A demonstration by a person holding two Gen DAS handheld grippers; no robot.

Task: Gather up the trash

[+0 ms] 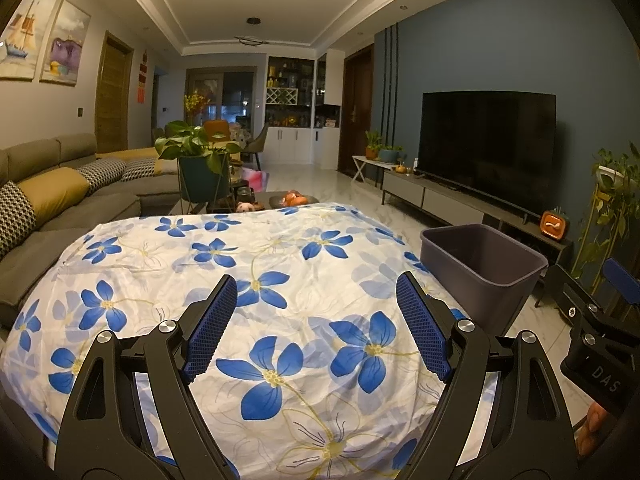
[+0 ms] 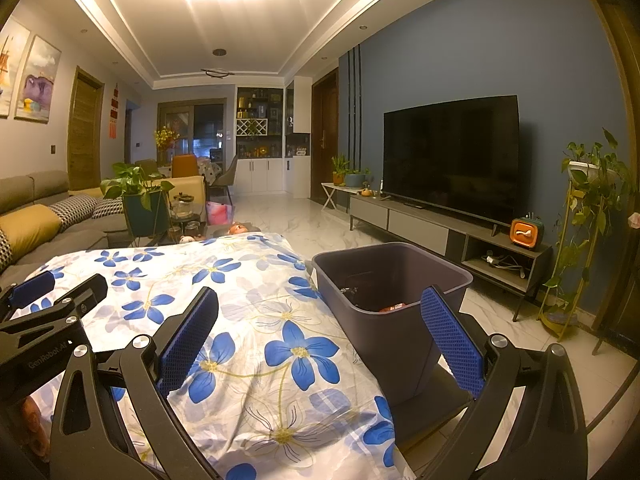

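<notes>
Two hand-held grippers hang over a flower-print cloth, both with jaws spread wide and nothing between the blue pads: the left gripper (image 1: 316, 322) at the bottom centre of its own view, the right gripper (image 2: 320, 330) at the bottom centre of its view, with each tool's black frame also edging into the other's picture. Beneath them the tablecloth (image 1: 240, 264) fills the lower middle of both frames, and no loose trash is visible anywhere on the part of it that shows. The single dark bin (image 2: 384, 280) stands just beside the cloth's edge at centre right of the right wrist view, partly behind the right-hand pad; inside it, low in the frame, lie what look like at least two discarded bits (image 2: 394, 307), one dark and one orange-red, too small to identify. Judged from this, collection appears largely or wholly finished, with anything left lying out of sight. Beyond, one television (image 2: 450, 160) occupies the upper right on its low stand (image 2: 424, 224), one grey sofa (image 1: 68, 200) runs along the left edge, and a potted plant (image 1: 192, 148) sits at the middle left.
</notes>
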